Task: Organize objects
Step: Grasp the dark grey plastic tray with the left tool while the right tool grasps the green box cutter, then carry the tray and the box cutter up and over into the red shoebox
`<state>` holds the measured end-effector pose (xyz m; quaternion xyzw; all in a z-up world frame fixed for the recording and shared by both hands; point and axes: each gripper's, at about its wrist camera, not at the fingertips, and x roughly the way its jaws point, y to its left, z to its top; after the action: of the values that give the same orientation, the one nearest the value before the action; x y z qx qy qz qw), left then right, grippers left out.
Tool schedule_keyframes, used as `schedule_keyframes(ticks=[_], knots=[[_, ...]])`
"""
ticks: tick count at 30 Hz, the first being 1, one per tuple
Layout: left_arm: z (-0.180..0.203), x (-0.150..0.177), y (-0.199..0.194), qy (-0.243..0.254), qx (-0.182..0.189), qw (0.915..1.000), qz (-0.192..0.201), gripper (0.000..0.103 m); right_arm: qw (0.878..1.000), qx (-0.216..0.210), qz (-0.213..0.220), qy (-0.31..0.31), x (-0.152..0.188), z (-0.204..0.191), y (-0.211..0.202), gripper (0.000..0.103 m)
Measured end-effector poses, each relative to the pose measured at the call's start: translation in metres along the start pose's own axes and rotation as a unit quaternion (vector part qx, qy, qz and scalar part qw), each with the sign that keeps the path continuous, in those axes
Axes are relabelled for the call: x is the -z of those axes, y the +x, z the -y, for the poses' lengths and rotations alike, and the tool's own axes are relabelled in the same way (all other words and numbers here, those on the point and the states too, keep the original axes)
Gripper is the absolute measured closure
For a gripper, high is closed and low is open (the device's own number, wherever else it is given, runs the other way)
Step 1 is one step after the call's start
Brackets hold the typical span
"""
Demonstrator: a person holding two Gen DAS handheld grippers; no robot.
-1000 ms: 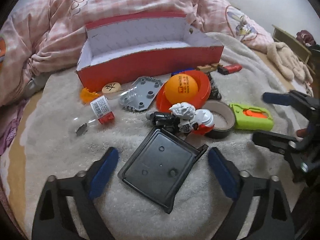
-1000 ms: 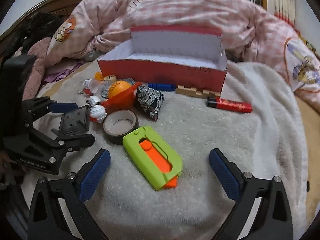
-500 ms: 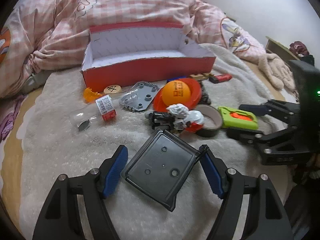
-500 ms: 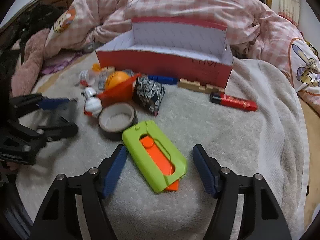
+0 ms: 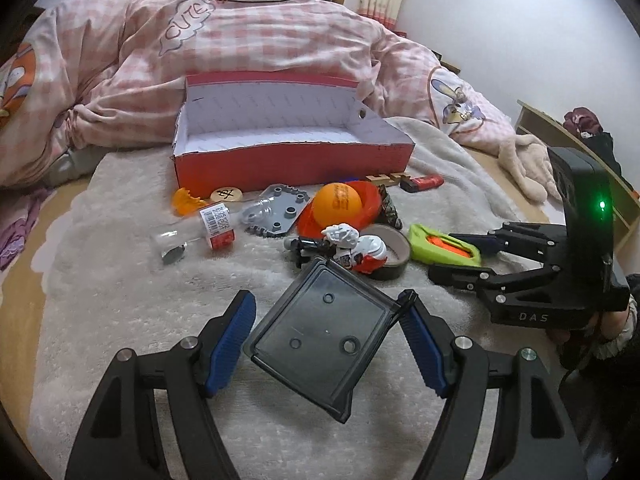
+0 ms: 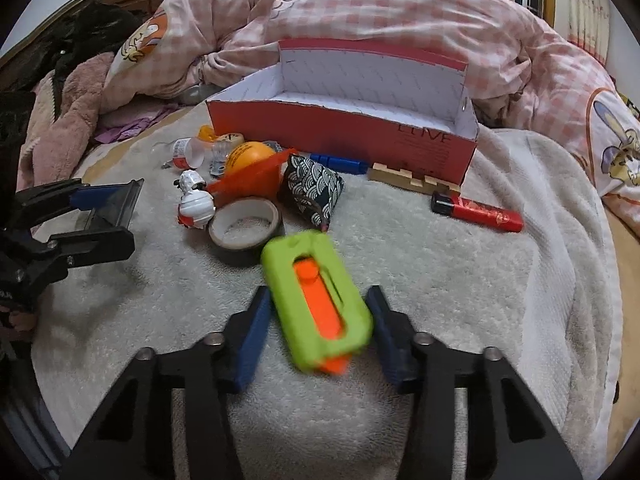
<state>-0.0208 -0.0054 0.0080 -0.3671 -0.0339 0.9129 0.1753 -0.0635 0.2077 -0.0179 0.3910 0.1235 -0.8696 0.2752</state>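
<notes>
My left gripper has its jaws clamped on the dark translucent plastic tray, tilted, corner-to-corner between the blue pads and lifted off the cream fleece blanket on the bed. My right gripper — jaws closing round the lime-green plastic box cutter w/ orange slider; the pads look to be at its sides, but it's blurred, so I can't tell if they press yet.

Writing I can read: the red cardboard box w/ white lining, open and lying behind the clutter, has faint "LIVE" on its front near the right end. The pink checked quilt says "CUTE" in a speech cloud. My right gripper's body shows "DAS" in the left view. The clear plastic vial w/ red-white label carries a barcode and digits too small to make out. The orange ping-pong ball sits in a red translucent bowl — its print is illegible. A round wooden disc bears one black character.

Also nearby: roll of brown tape, red lighter, dark wave-pattern pouch, white-red toy figure.
</notes>
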Motion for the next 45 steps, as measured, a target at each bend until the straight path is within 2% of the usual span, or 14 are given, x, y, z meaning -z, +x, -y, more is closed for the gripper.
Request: schedule_keyframes(ticks=[9,18,21,30,36,39,42,45], knots=[[0.003,0.001,-0.004,0.011,-0.009,0.9998,0.015,0.029,1.0,0.006,0.021,-0.002,0.0,-0.001,-0.008,0.062],[-0.001,-0.003,-0.019,0.001,-0.019,0.9988,0.045,0.029,0.999,0.012,0.039,0.034,-0.003,0.005,-0.024,0.062],[0.0,-0.008,-0.026,0.003,-0.033,0.9975,0.062,0.029,0.998,0.007,0.046,0.04,-0.004,0.005,-0.032,0.062],[0.002,-0.025,-0.034,-0.005,-0.031,0.9963,0.08,0.029,0.996,-0.004,0.072,0.046,-0.017,0.005,-0.042,0.062],[0.001,-0.048,-0.042,-0.009,-0.047,0.9935,0.103,0.029,0.991,-0.018,0.112,0.066,-0.043,0.01,-0.057,0.062],[-0.003,-0.061,-0.044,-0.014,-0.043,0.9927,0.112,0.029,0.988,-0.017,0.133,0.079,-0.059,0.011,-0.061,0.062],[-0.008,-0.077,-0.043,-0.017,-0.037,0.9922,0.118,0.029,0.982,-0.038,0.159,0.095,-0.079,0.016,-0.061,0.062],[-0.015,-0.099,-0.038,-0.02,-0.044,0.9917,0.119,0.029,0.979,-0.035,0.174,0.101,-0.098,0.02,-0.058,0.062]])
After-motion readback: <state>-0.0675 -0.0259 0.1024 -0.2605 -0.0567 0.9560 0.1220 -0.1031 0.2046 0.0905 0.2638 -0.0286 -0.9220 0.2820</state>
